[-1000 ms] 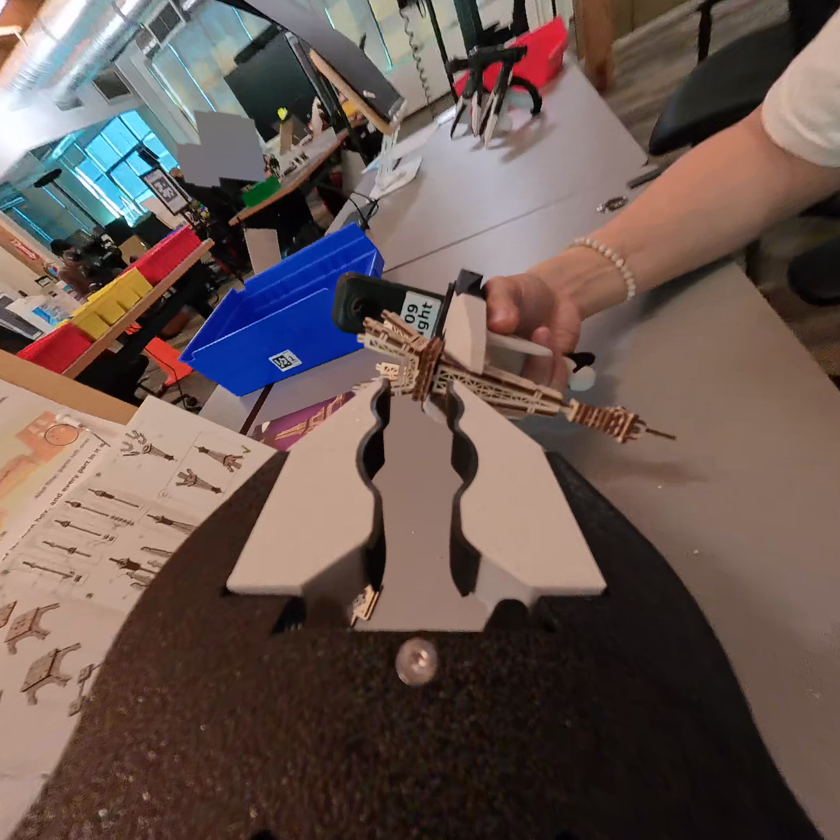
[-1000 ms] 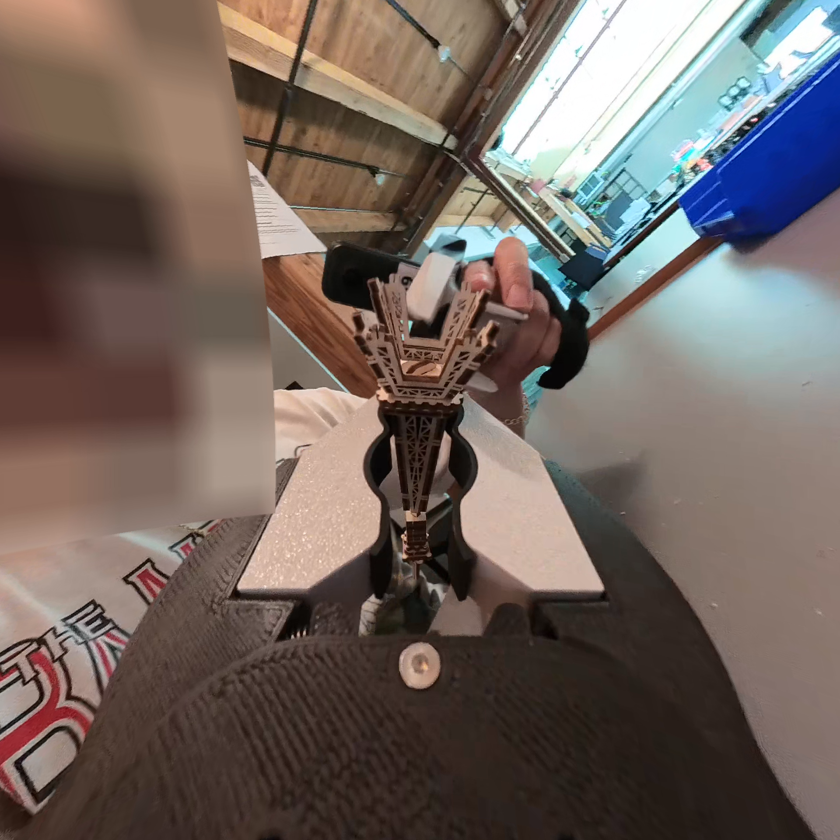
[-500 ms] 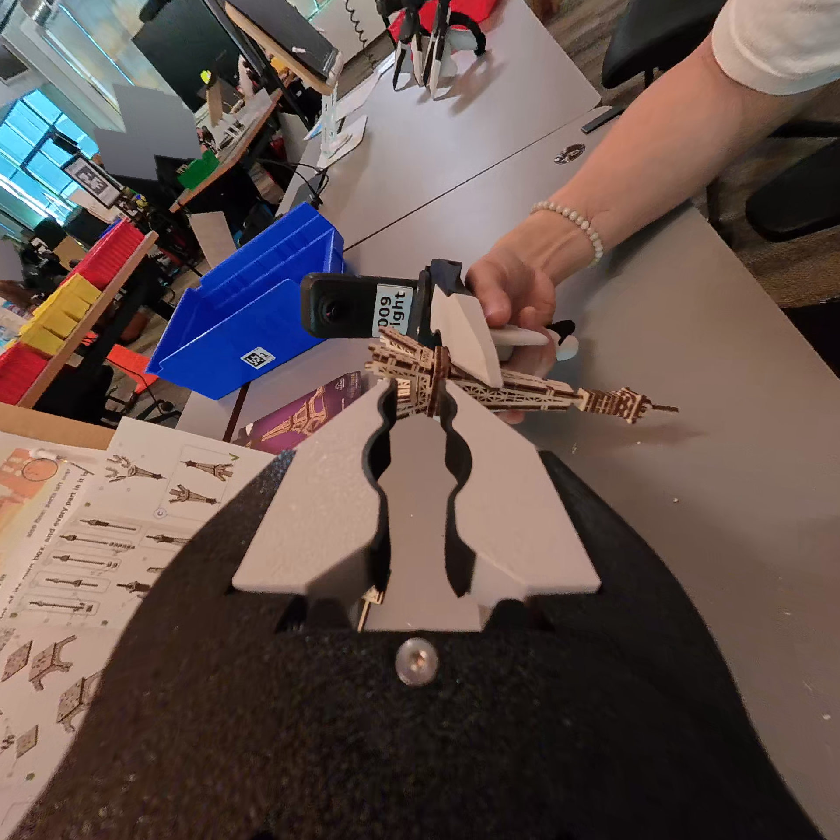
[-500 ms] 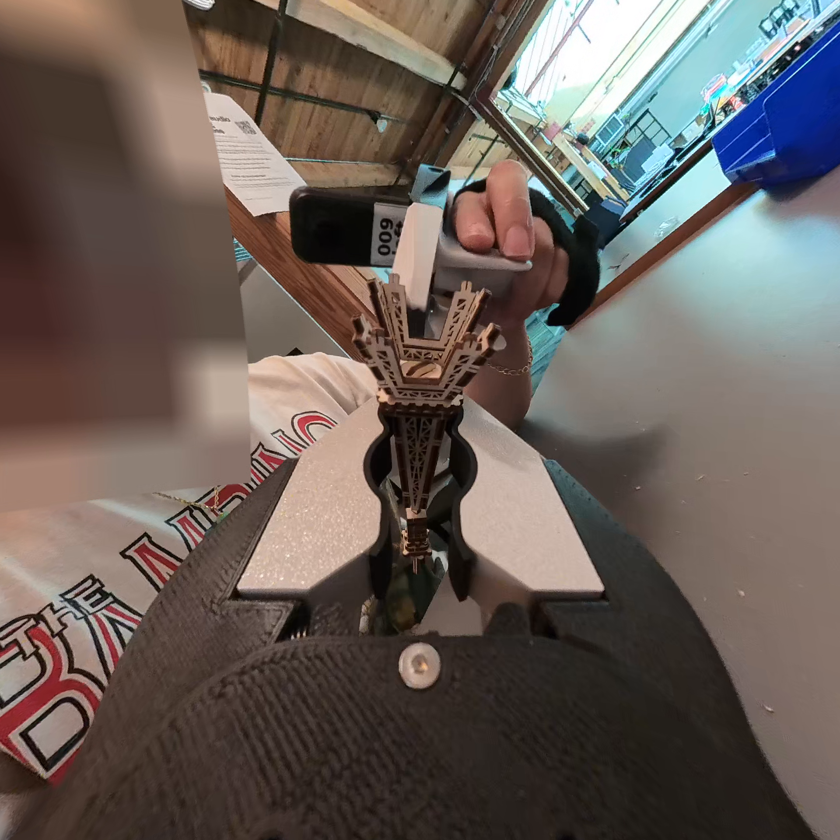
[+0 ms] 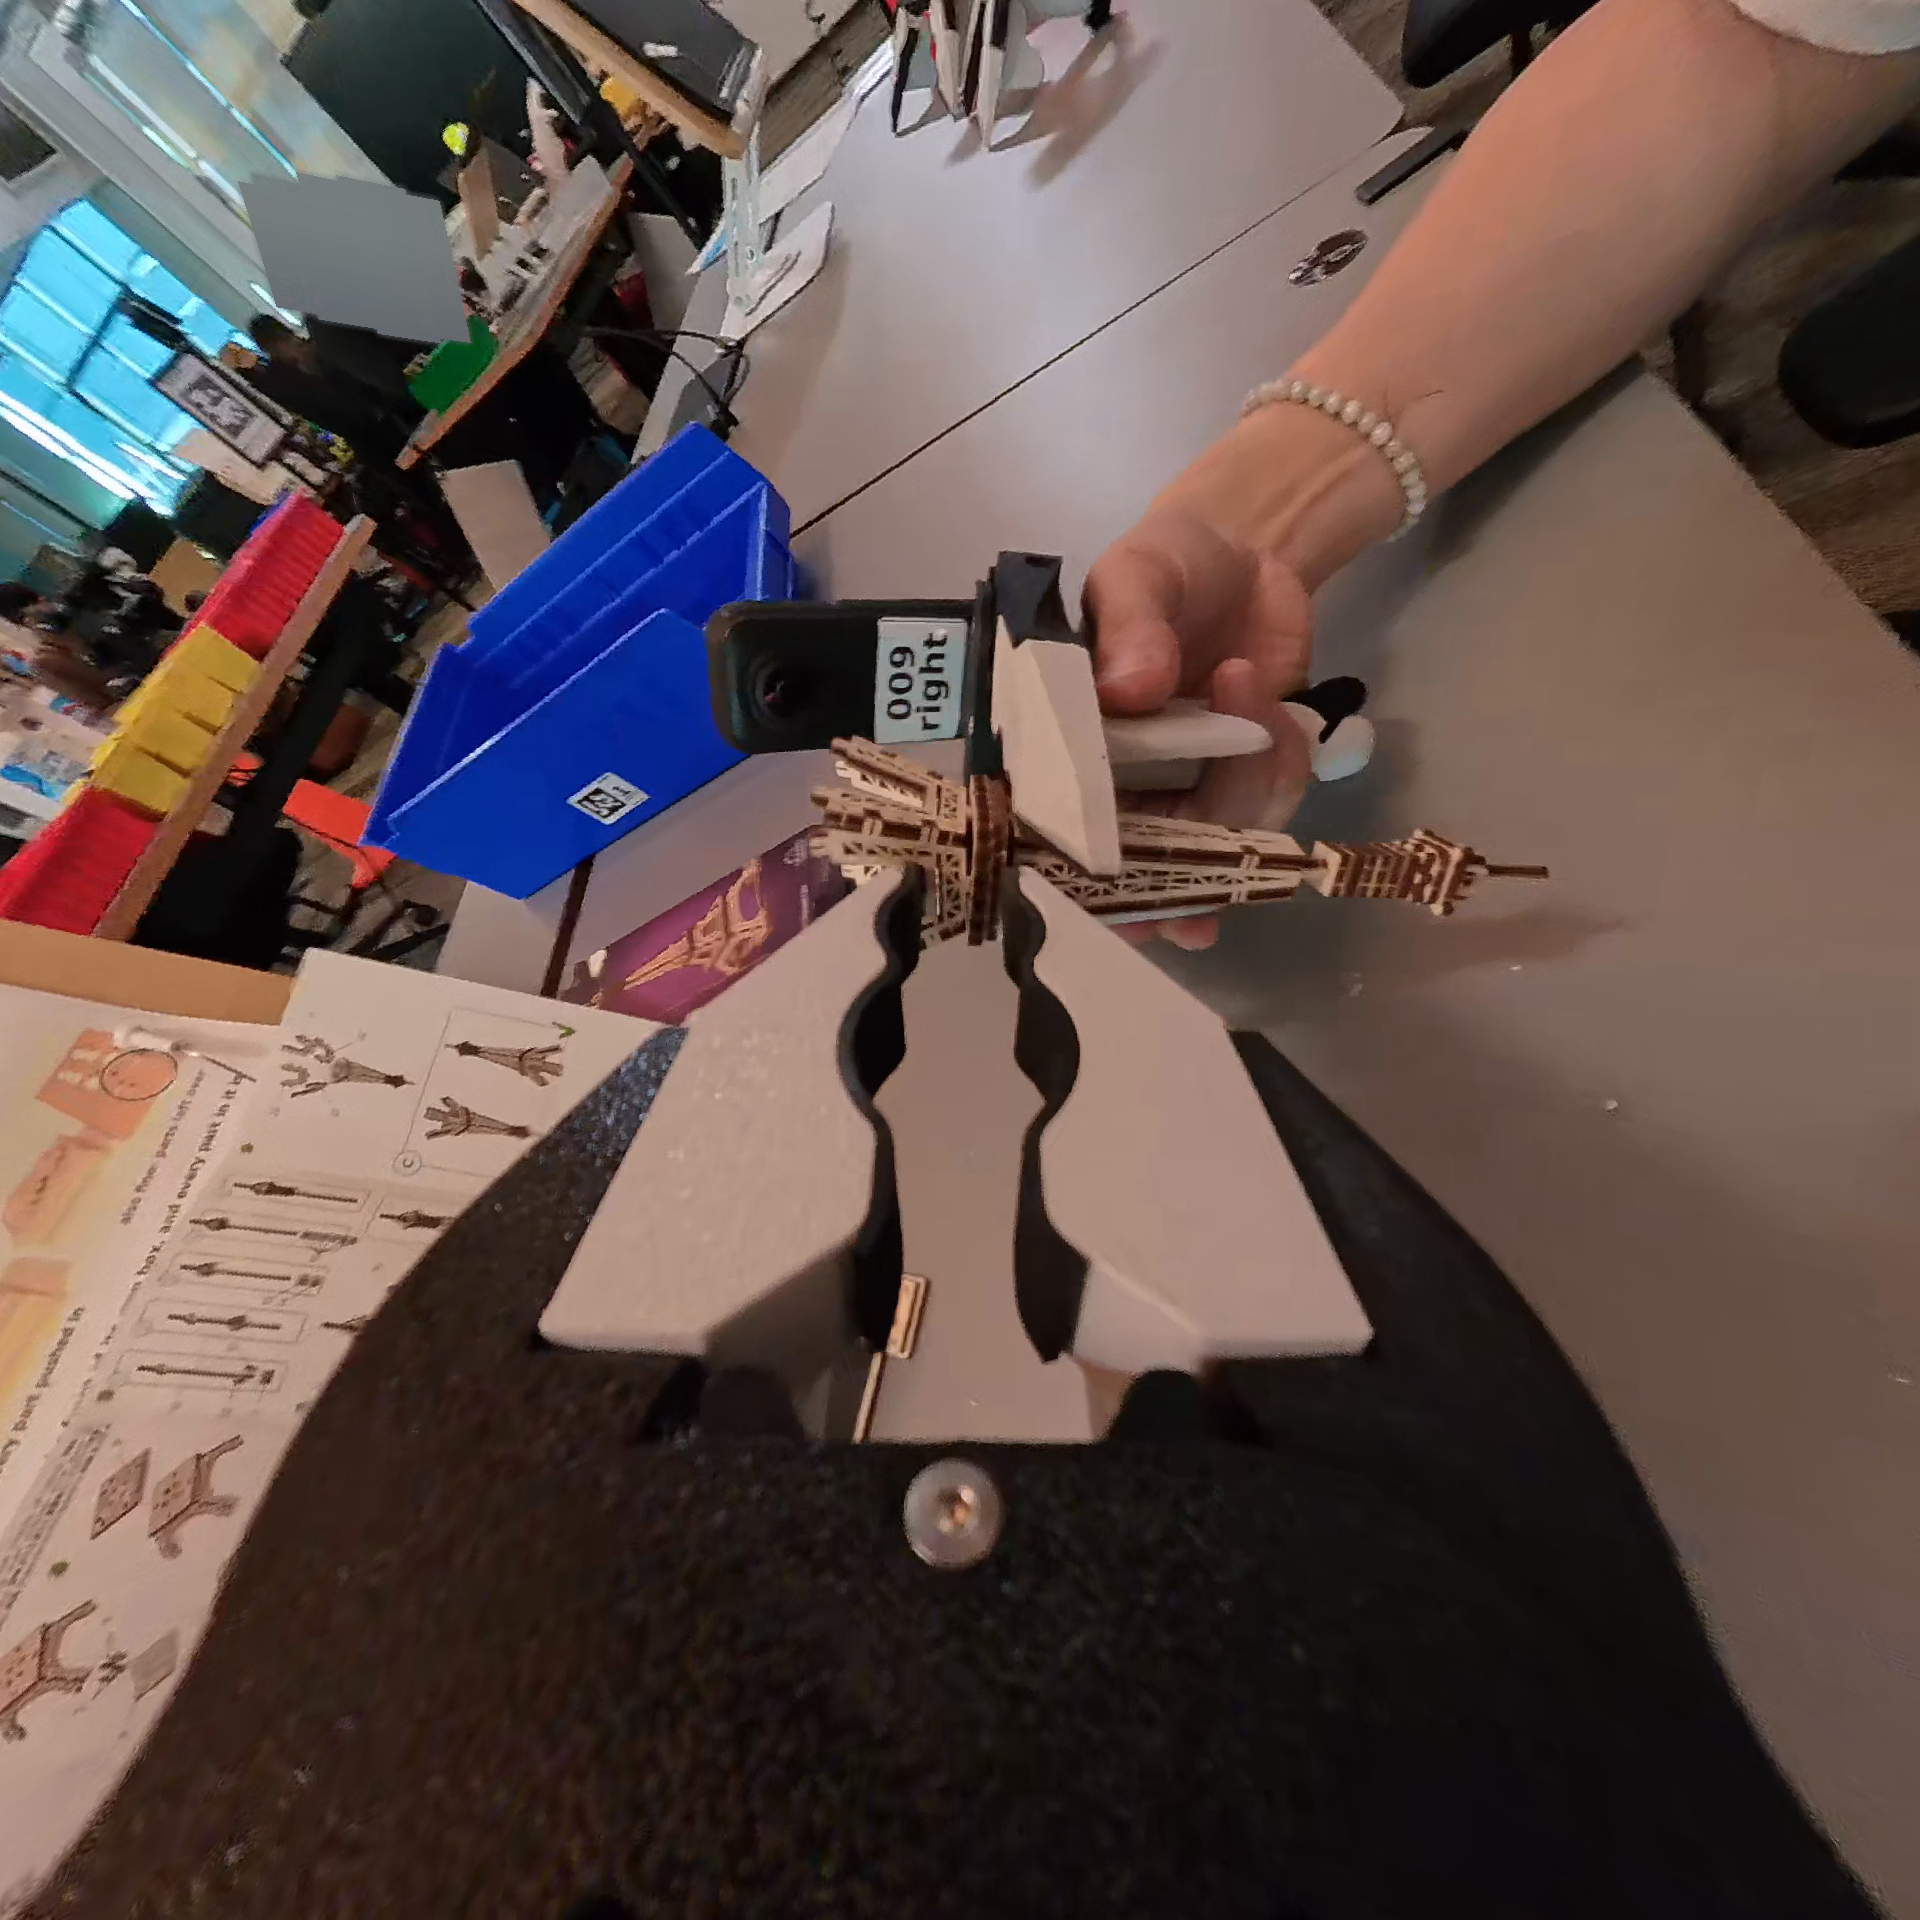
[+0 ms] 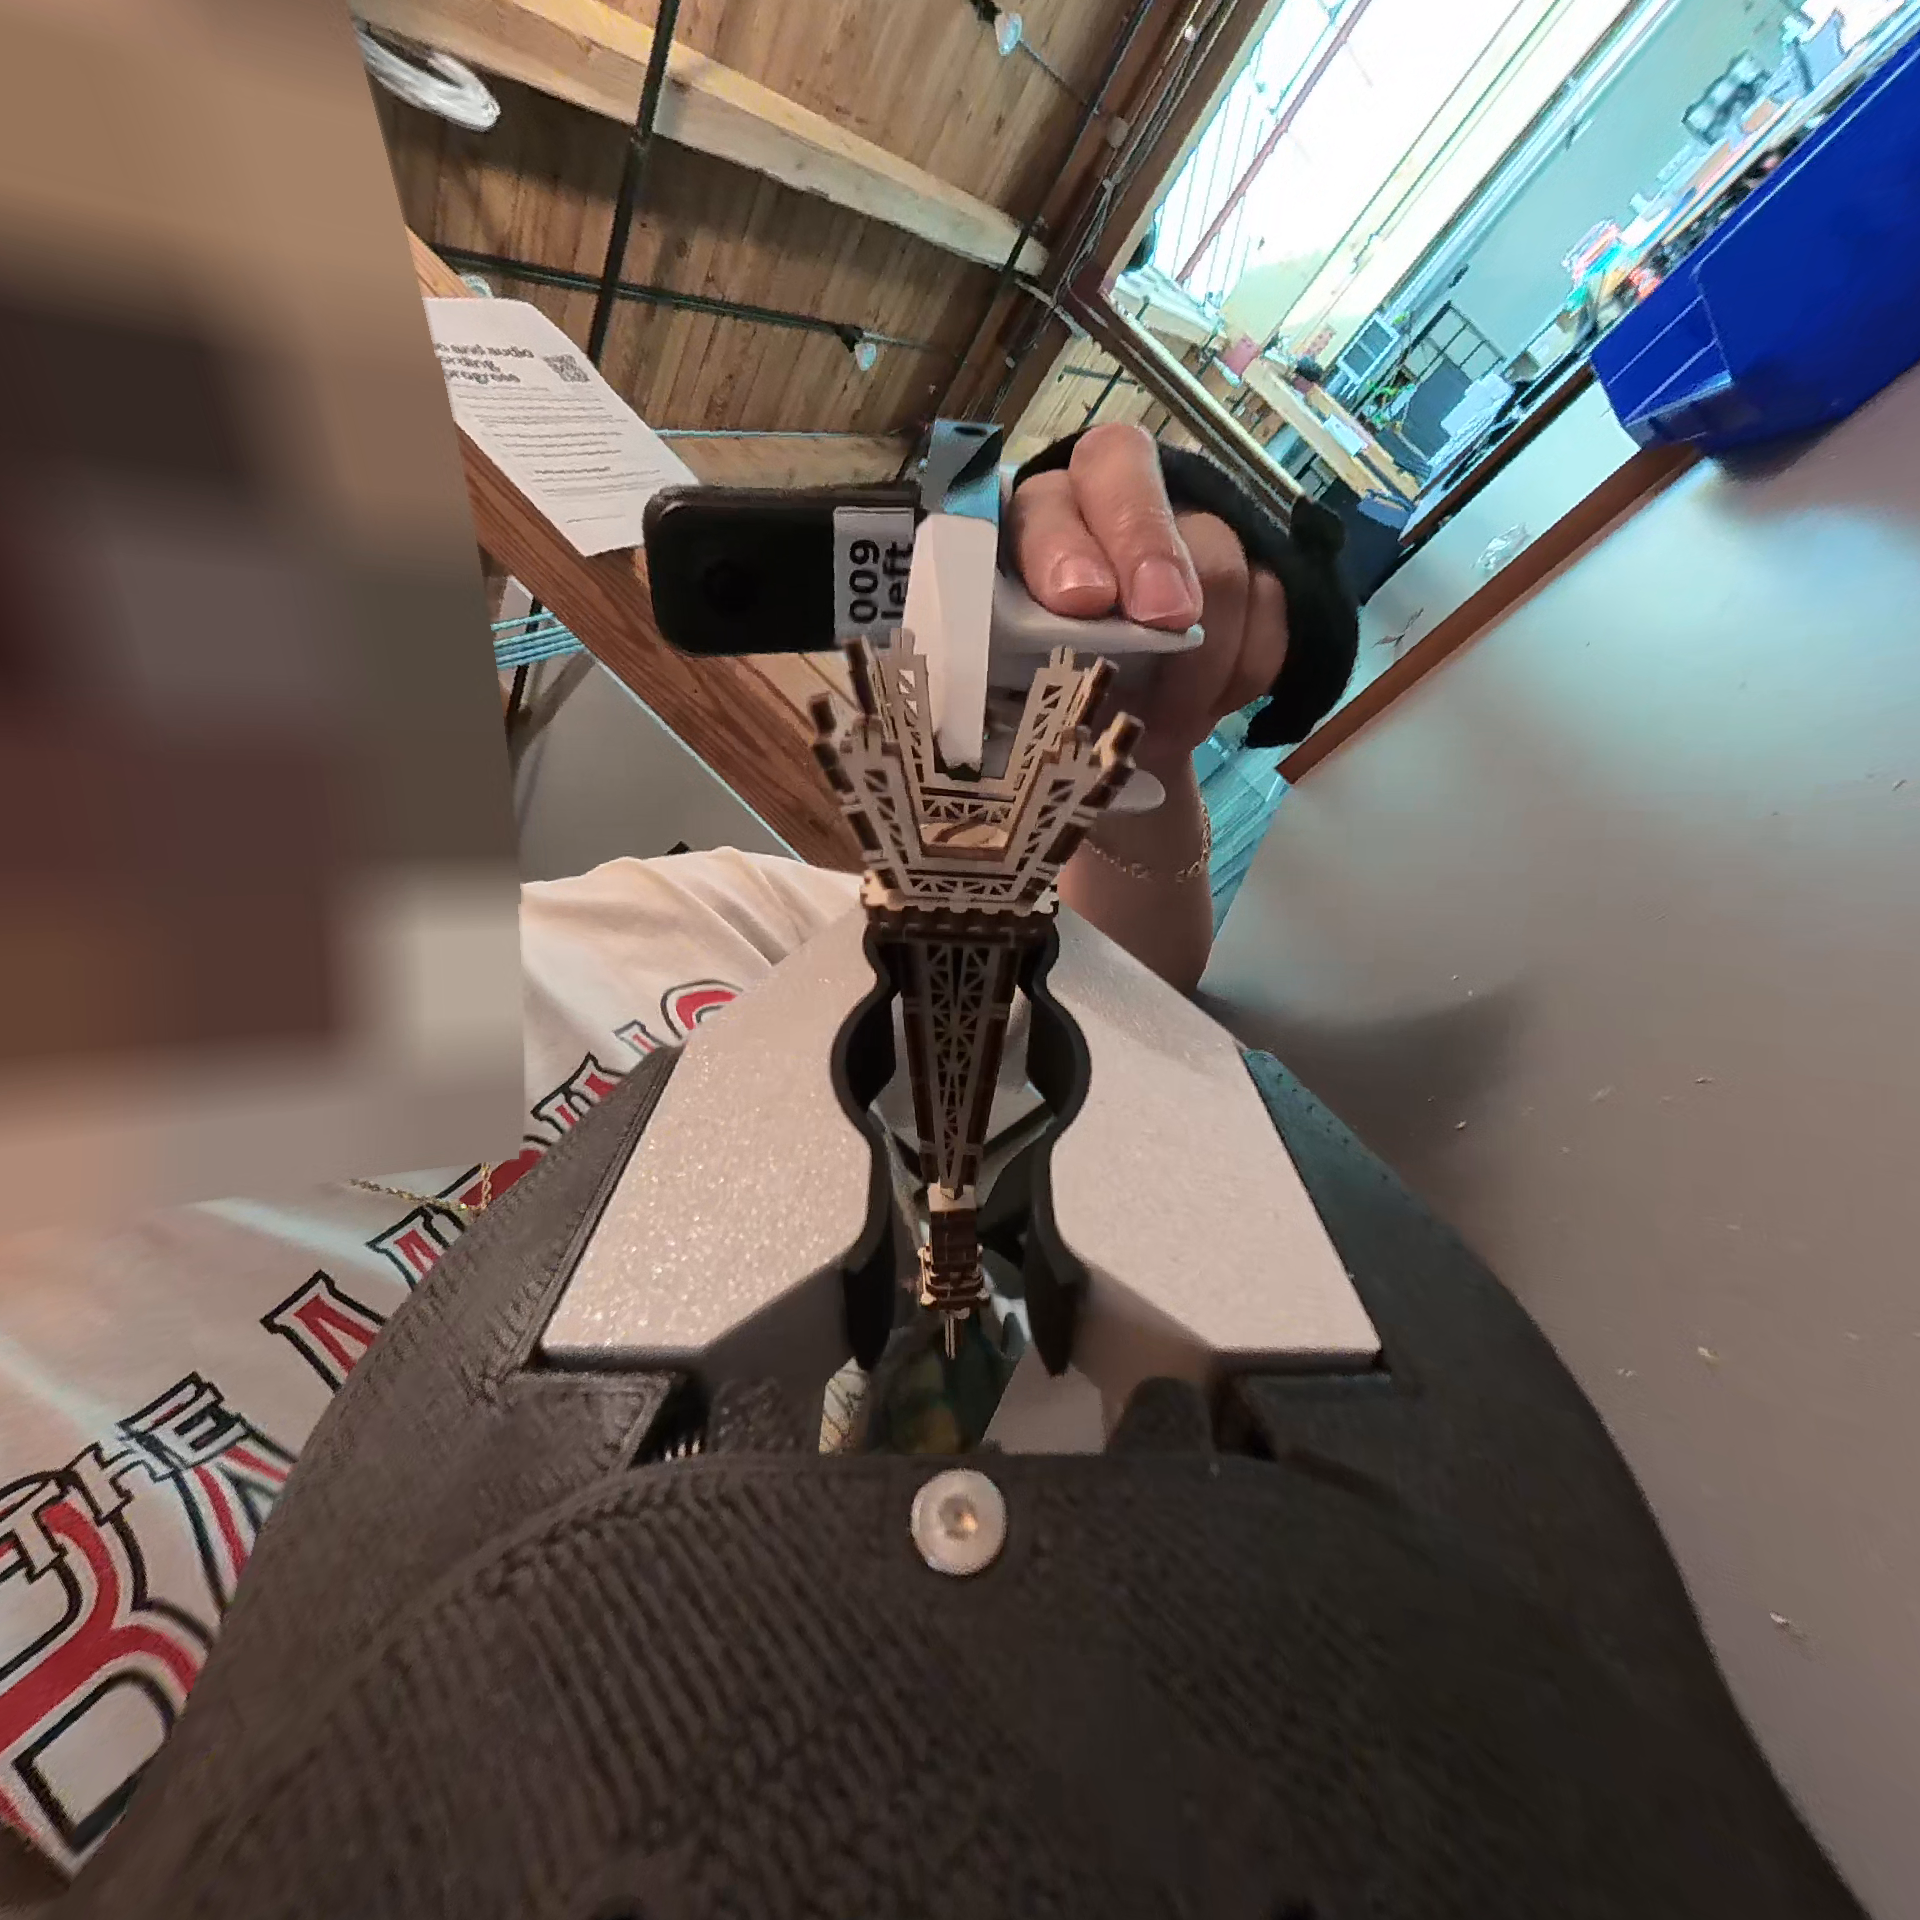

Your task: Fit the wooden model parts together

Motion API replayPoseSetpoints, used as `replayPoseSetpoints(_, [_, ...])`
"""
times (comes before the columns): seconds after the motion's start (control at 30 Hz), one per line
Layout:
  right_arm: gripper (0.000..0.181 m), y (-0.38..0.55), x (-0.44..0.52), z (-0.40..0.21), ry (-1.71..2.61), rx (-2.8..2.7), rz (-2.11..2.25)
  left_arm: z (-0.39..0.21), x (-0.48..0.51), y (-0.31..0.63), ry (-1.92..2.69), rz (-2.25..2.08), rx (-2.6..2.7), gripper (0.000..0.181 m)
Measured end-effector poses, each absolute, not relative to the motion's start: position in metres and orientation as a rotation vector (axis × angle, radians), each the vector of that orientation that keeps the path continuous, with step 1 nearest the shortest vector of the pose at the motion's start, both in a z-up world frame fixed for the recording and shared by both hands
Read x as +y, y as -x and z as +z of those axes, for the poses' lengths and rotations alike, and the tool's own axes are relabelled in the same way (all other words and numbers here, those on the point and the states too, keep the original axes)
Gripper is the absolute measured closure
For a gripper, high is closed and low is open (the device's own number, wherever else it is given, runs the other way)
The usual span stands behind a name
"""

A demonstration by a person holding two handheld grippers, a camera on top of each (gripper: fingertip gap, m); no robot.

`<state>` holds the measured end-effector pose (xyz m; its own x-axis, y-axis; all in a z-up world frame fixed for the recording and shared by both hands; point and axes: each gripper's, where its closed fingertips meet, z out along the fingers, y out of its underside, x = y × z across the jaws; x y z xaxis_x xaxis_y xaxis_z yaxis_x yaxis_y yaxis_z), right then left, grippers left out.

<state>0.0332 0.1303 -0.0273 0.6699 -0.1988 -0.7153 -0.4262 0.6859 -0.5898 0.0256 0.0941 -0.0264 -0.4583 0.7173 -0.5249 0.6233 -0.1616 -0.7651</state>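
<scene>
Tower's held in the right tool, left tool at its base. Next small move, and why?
Probably ease the left tool closed on the platform rim of the wooden tower: its tips straddle that rim with a gap, while the right tool clamps the shaft.

Your table (image 5: 1558, 1195) is grey, matte, with a seam running across it farther back. On it: blue bin (image 5: 582, 748) at the far left edge, a purple box (image 5: 707, 935) just in front of it, and the printed instruction sheet (image 5: 208, 1195) at your near left. Small wood crumbs (image 6: 1600, 1091) are scattered on the bare surface.
</scene>
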Motion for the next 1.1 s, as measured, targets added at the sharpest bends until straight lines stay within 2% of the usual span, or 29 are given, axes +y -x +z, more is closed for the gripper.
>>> replayPoseSetpoints(0.1, [0.162,-0.038,0.123,-0.031,0.808,0.885,0.1,-0.03,0.088,-0.031,1.617,1.759,-2.027,0.168])
replayPoseSetpoints(0.23, [0.144,-0.04,0.113,-0.042,0.839,0.945,-0.01,-0.031,0.087,-0.038,1.581,1.814,-2.04,0.169])
replayPoseSetpoints(0.37, [0.154,-0.045,0.102,-0.043,0.835,0.979,-0.108,-0.036,0.086,-0.042,1.492,1.826,-2.033,0.169])
replayPoseSetpoints(0.43, [0.149,-0.046,0.099,-0.046,0.942,1.006,-0.217,-0.04,0.087,-0.047,1.404,1.785,-2.04,0.169])
replayPoseSetpoints(0.5, [0.136,-0.044,0.09,-0.047,1.123,1.017,-0.455,-0.045,0.087,-0.054,1.328,1.756,-2.053,0.169])
replayPoseSetpoints(0.6, [0.138,-0.041,0.072,-0.034,1.391,0.979,-0.989,-0.055,0.09,-0.055,1.25,1.673,-2.035,0.169])
replayPoseSetpoints(0.67, [0.161,-0.04,0.076,-0.031,1.552,0.907,-1.234,-0.06,0.092,-0.051,1.192,1.584,-2.015,0.169])
replayPoseSetpoints(0.77, [0.154,-0.044,0.085,-0.054,1.802,0.884,-1.29,-0.071,0.09,-0.051,1.191,1.522,-2.059,0.169])
replayPoseSetpoints(0.9, [0.146,-0.037,0.086,-0.067,1.888,0.933,-1.149,-0.075,0.093,-0.046,1.227,1.495,-2.058,0.169])
replayPoseSetpoints(1.03, [0.158,-0.034,0.093,-0.068,1.933,0.909,-1.112,-0.077,0.094,-0.04,1.297,1.481,-2.075,0.169])
replayPoseSetpoints(1.1, [0.157,-0.035,0.095,-0.072,1.97,0.909,-1.126,-0.08,0.095,-0.039,1.359,1.472,-2.096,0.169])
